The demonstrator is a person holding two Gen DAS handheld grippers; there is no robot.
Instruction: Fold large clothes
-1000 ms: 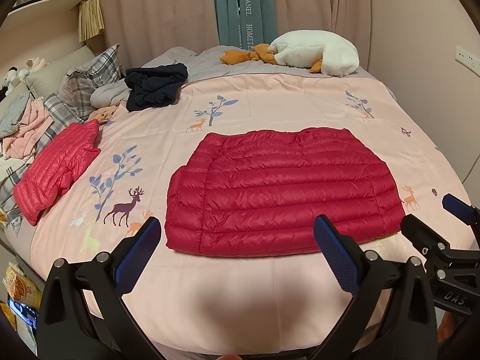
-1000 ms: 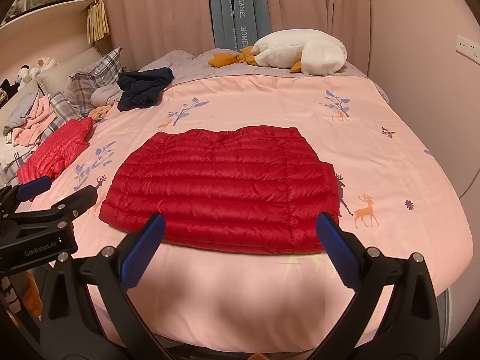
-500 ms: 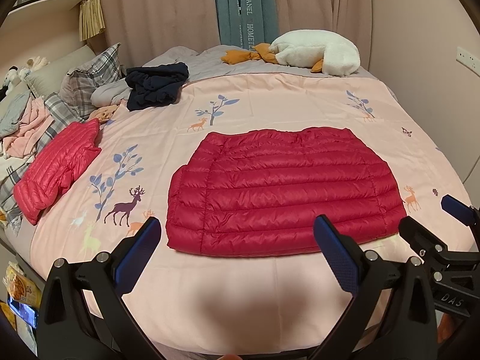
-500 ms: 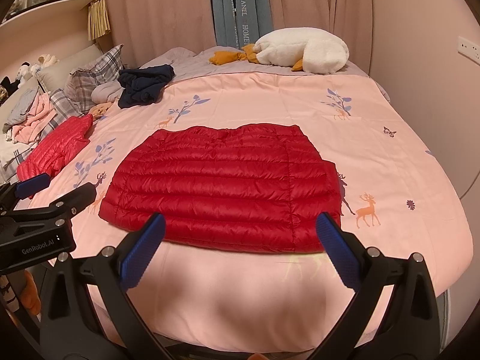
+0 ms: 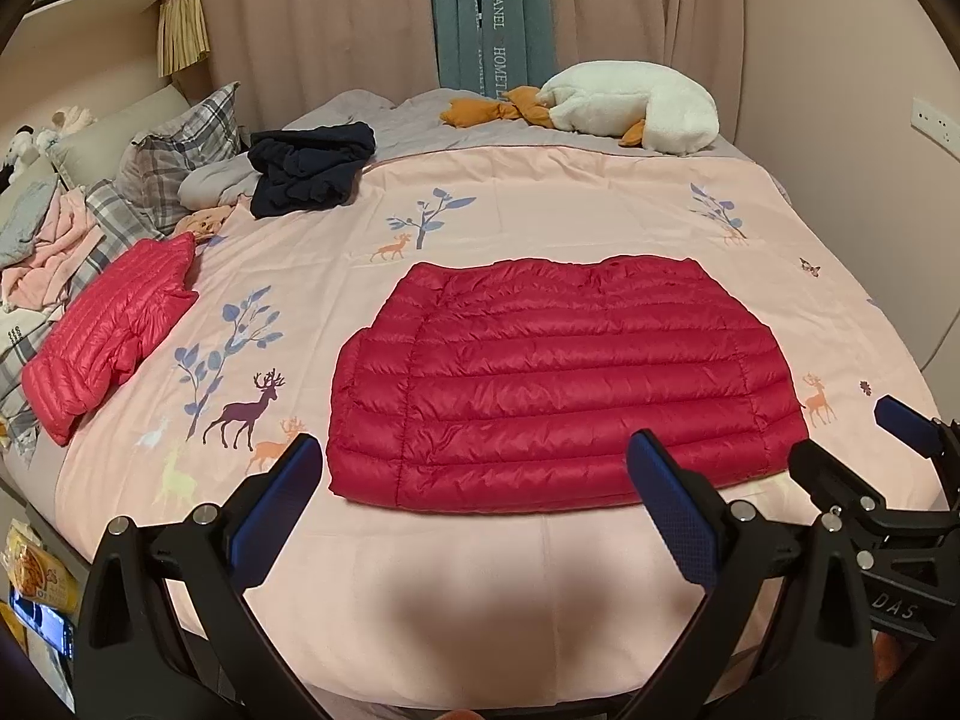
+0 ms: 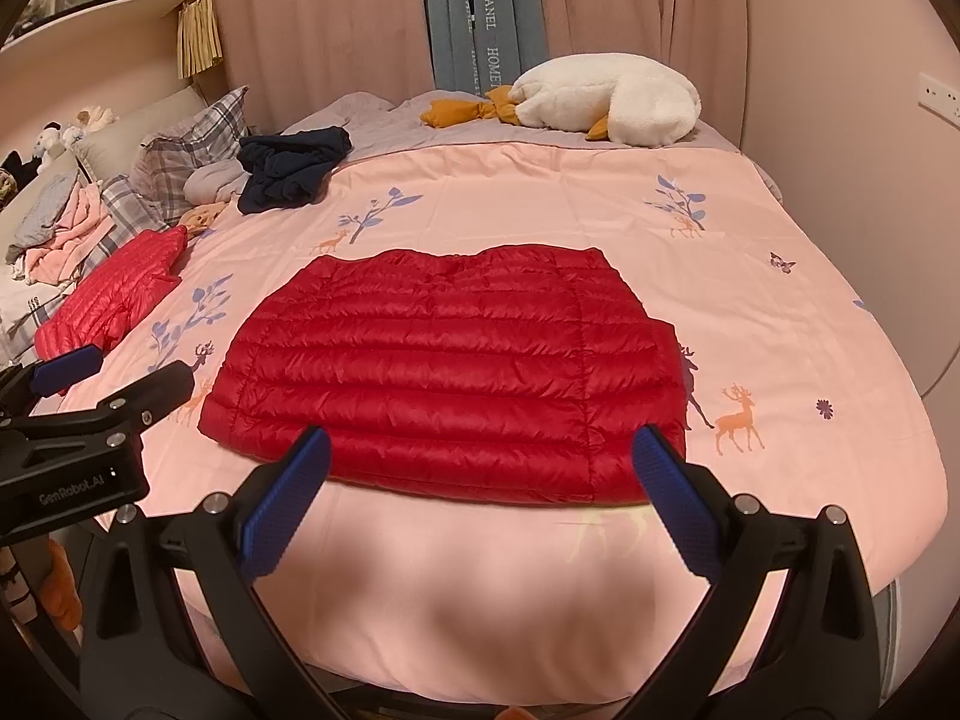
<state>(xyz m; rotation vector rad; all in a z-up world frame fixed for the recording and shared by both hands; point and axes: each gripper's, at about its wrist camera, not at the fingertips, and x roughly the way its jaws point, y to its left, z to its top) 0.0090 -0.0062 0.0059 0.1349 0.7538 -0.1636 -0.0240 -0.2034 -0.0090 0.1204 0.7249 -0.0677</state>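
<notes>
A dark red quilted down jacket [image 5: 564, 384] [image 6: 456, 372] lies flat and folded on the pink bedspread [image 5: 540, 210] [image 6: 540, 198], its long side toward me. My left gripper [image 5: 474, 450] hovers open over the near edge of the bed, just in front of the jacket's left half, holding nothing. My right gripper [image 6: 477, 450] is open too, in front of the jacket's right half, and empty. Each gripper shows at the edge of the other's view: the right gripper [image 5: 864, 450] and the left gripper [image 6: 114, 372].
A second, brighter red folded jacket [image 5: 108, 330] [image 6: 114, 294] lies at the left of the bed. A dark navy garment [image 5: 306, 168], plaid pillows [image 5: 180, 156], a pile of pink and grey clothes [image 5: 42, 240] and a white plush goose [image 5: 630, 108] sit farther back. A wall [image 5: 870, 60] stands on the right.
Both grippers have eased very slightly closer to the bed. The jacket has not moved and both grippers stay open.
</notes>
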